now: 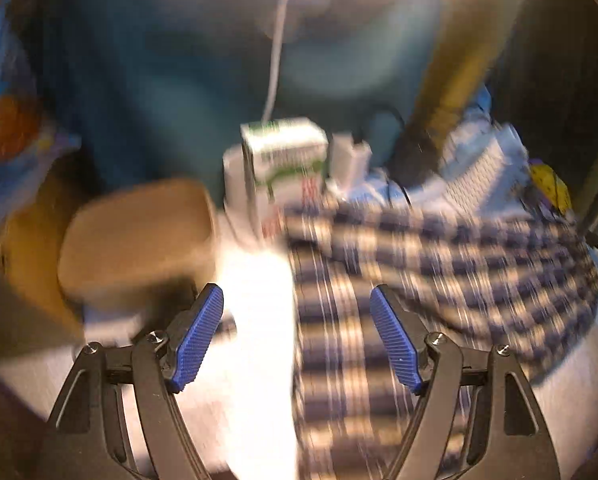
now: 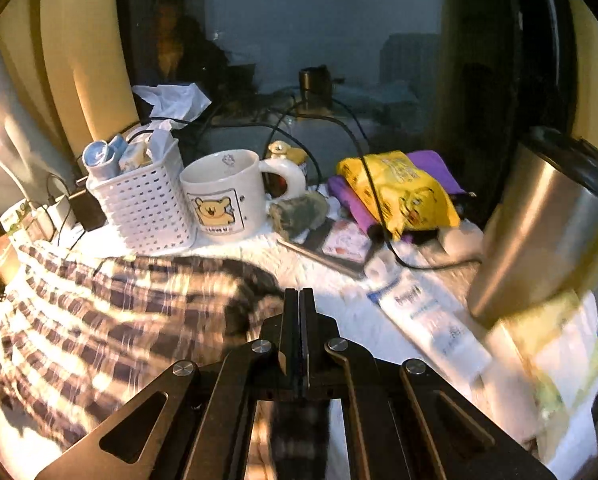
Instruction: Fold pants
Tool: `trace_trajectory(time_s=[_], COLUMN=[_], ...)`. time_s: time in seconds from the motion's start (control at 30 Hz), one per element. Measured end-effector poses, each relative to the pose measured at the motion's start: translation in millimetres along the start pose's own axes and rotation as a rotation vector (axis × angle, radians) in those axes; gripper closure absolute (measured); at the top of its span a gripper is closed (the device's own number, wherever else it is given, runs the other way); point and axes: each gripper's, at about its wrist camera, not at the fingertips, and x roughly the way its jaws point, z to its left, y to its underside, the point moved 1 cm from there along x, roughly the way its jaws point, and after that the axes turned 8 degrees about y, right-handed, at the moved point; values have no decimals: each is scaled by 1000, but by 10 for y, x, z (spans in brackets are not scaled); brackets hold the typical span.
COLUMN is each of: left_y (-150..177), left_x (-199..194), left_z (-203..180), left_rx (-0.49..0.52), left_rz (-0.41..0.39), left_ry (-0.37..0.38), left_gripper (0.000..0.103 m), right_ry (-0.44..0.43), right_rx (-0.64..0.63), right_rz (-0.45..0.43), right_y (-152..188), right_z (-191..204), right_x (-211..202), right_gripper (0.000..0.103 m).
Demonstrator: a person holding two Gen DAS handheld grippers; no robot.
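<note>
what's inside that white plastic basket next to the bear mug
In the white basket, a blue and white tube and crumpled white tissue stick up above the rim, with a small pale packet between them. Anything lower down is hidden by the perforated walls.

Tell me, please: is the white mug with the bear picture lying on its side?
No, the white mug stands upright on the table, its open mouth facing up, beside the white basket.
</note>
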Motion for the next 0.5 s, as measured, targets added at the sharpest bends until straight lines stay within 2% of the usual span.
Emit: trace_trajectory(time_s=[0.2,0.37,0.43,0.47,0.5], left_y=[569,865,922,932,937], left_x=[-82,-127,-126,-117,-93], left_z=[-37,46,26,18,18], left_rx=[-91,-190,-204,-209,-220], left_rz=[54,70,68,65,67], left_ry=[21,61,79,91,103], left_gripper=[27,26,25,25,25], right_ry=[-4,2,5,5,-4], right_rx=[4,12,20,27,41], right_rz=[34,36,39,42,47], right_y=[263,439,488,509,538], right_z=[-99,-158,-181,-192,-206], right_x=[-203,-384,-430,-445,-467], right_gripper=[102,102,93,59,1])
